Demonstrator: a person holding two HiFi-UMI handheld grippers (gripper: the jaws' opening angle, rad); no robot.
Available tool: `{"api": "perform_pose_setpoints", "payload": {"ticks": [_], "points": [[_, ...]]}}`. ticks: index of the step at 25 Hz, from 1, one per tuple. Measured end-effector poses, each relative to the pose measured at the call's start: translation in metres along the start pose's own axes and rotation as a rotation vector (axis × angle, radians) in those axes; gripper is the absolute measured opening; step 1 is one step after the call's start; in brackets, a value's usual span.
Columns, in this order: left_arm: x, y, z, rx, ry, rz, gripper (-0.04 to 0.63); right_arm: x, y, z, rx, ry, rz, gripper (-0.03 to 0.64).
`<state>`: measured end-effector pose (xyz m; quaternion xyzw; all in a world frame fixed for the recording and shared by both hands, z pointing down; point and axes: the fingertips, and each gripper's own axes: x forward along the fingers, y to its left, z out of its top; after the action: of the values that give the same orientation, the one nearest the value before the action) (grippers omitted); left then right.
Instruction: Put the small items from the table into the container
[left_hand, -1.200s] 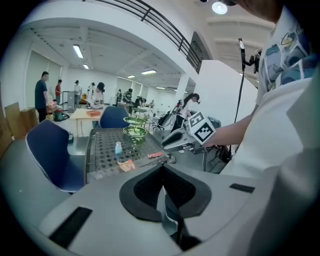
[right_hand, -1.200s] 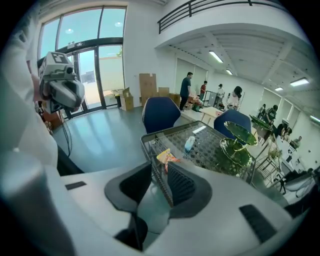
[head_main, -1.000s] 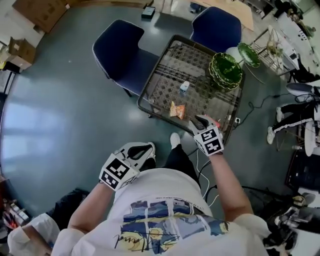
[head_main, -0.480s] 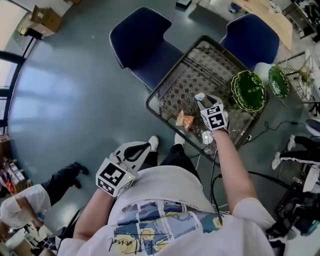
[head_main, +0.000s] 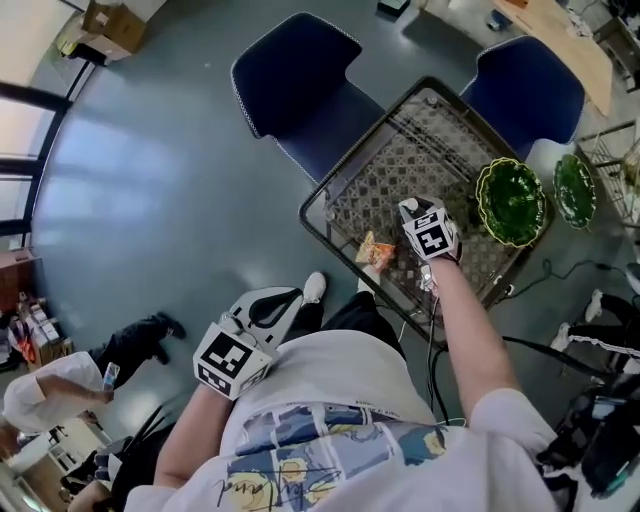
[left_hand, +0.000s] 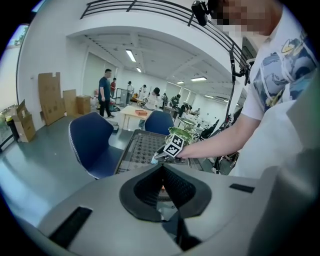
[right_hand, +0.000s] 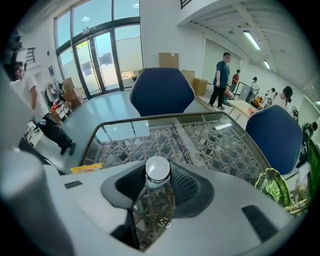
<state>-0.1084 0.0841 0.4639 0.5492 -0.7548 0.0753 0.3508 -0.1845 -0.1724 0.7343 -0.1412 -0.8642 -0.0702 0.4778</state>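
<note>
- Standing upright on the table (head_main: 372, 180), toward its near side: bottle (right_hand: 158, 172), white cap up, clear body, set right between the jaws of the right gripper (head_main: 410, 210).
- Spread wide to either side of the bottle, with a gap at each pad and no pinch; judged as lined up to close on the body just under the cap.
- Angled steeply down from above, likely so as to come over the cap and stay clear of the glass top.
- Lying flat just beside the right gripper, on the person's side: snack (head_main: 376, 252), orange, untouched; probably the other small item to move.
- Waiting at the table's far right corner: bowl (head_main: 511, 201), green with a ruffled rim, seemingly the container. Well apart from the bottle, so calls for a carry across the top.
- Held back off the table, close to the person's body: left gripper (head_main: 285, 300), jaws drawn together to a thin slit with nothing pinched. Idle, presumably to leave room for the right.
- Parked along the table's far side: two blue chairs (head_main: 300, 85), unused.
- Nothing legible on the bottle or the snack: cap plain white, packet print too small to read.
- Black-and-white square markers on both gripper cubes: patterns only, no words.
- Looping script across the shirt front, too warped to read.
</note>
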Motion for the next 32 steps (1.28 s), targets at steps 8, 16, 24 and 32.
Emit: {"api": "perform_pose_setpoints", "payload": {"ticks": [8,16,24,32], "points": [[0.013,-0.008,0.018,0.054,-0.010,-0.059,0.009,-0.045,0.014,0.019,0.013,-0.064,0.016,0.152],[0.031,-0.032,0.041,0.158,-0.026,-0.199,0.008,-0.149,0.020,0.052,0.028,-0.178,-0.006,0.152],[0.050,-0.053,0.051,0.217,-0.048,-0.290,0.008,-0.240,-0.061,0.034,0.122,-0.210,-0.210,0.152],[0.043,-0.051,0.050,0.191,-0.054,-0.242,0.008,-0.245,-0.149,-0.019,0.216,-0.145,-0.331,0.152]]}}
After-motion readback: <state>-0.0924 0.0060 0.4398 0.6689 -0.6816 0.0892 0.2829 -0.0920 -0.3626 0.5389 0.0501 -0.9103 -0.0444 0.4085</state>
